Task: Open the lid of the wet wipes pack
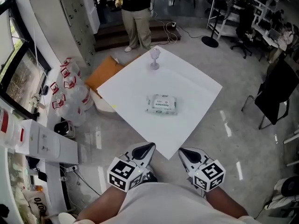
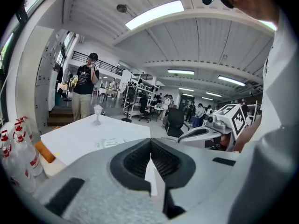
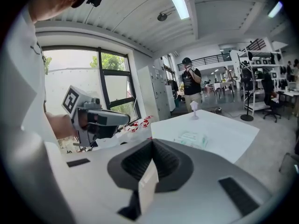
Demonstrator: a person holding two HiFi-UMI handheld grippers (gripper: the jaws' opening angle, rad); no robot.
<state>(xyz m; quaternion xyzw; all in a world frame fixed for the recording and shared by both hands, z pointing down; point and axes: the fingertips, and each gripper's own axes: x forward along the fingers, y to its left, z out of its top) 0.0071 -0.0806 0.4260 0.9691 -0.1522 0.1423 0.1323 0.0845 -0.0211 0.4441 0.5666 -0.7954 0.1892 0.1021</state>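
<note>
A white table [image 1: 196, 101] stands corner-on to you on the grey floor. Nearest you, your left gripper [image 1: 149, 147] and right gripper [image 1: 183, 152] flank its near corner, each empty with its jaws pressed together. The wet wipes pack [image 1: 161, 104] lies flat mid-table, label up, long axis running left to right. A stemmed glass [image 1: 154, 59] stands upright near the far corner.

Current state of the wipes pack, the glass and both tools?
White-and-green soft wet wipes pack: flat on white square table, lid looks closed.
Clear stemmed glass: upright.
Grey left tool: shut, empty, touching nothing.
Grey right tool: shut, empty, touching nothing.
</note>
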